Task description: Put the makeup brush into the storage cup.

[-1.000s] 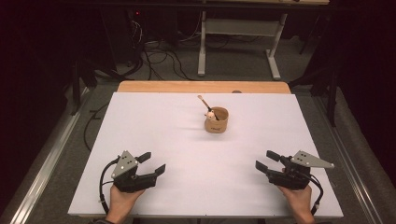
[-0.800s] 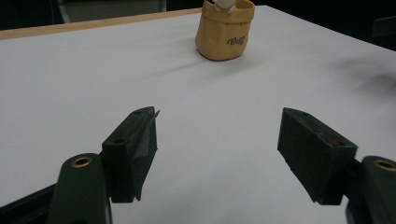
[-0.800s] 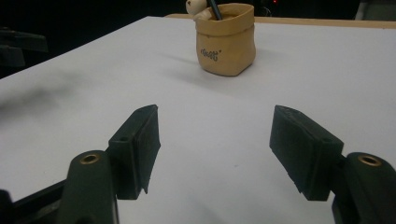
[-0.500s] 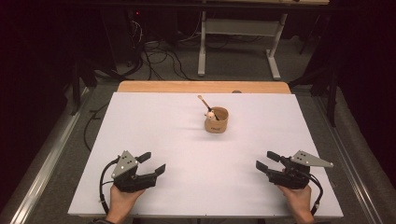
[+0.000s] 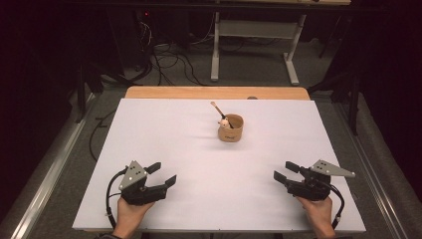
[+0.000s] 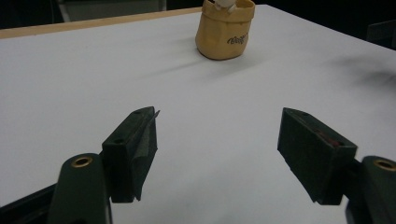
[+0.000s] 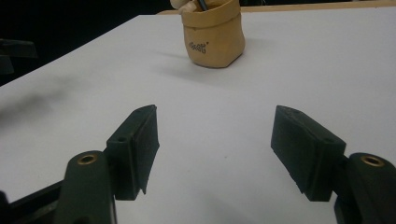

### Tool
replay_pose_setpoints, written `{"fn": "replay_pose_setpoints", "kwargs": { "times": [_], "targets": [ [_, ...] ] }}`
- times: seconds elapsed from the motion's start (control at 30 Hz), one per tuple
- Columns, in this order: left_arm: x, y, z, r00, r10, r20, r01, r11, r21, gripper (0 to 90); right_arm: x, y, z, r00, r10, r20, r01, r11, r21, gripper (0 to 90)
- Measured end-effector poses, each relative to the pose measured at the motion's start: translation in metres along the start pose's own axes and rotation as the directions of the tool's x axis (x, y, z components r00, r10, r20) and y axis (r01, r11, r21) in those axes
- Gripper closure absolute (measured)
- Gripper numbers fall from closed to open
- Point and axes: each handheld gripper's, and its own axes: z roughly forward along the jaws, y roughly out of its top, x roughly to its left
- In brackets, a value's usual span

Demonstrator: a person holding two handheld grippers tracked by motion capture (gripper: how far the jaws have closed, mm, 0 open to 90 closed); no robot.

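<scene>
Nothing has shifted since a moment ago: both hands rest in the same spots at the near edge of the white counter [image 5: 164,129], and the pot has not moved.

The left hand-held gripper [image 5: 161,175] has its jaws spread wide, with only bare counter between them; it grasps nothing. The right hand-held gripper [image 5: 285,172] is likewise released, jaws wide apart and clear of any object.

Ahead of both hand-held grippers, well apart from each and roughly midway between their lines of reach, stands one small tan pot [image 5: 231,128]. From the left hand-held gripper it lies forward and to the right; from the right one, forward and to the left. One thin stick [image 5: 217,111] leans out of it, beside one small pale figure [image 5: 225,122] at the rim.

Two hand-held grippers, one pot.
</scene>
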Motion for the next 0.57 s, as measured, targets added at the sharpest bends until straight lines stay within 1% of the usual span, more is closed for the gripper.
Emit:
{"fn": "replay_pose_setpoints", "kwargs": {
  "times": [0.23,0.33,0.43,0.57],
  "targets": [
    [0.0002,0.0,0.0001,1.0,0.0,0.001,0.0,1.0,0.001,29.0,0.0004,0.0,0.0,1.0,-0.004,0.003,0.004,1.0,0.002,33.6],
    [0.0,0.0001,0.0003,1.0,0.0,0.002,0.0,1.0,0.001,29.0,-0.0009,-0.0002,-0.0009,0.9999,0.014,-0.009,-0.014,1.0,-0.008,33.6],
    [0.0001,0.0001,0.0003,1.0,0.0,0.002,0.0,1.0,0.001,29.0,-0.001,-0.0003,-0.0019,0.9998,0.014,-0.01,-0.015,1.0,-0.015,33.6],
    [0.0001,0.0,0.0002,1.0,0.003,0.001,-0.003,1.0,0.002,29.0,-0.0003,-0.0001,-0.0011,0.9999,0.007,-0.011,-0.008,1.0,-0.008,33.6]
  ]
}}
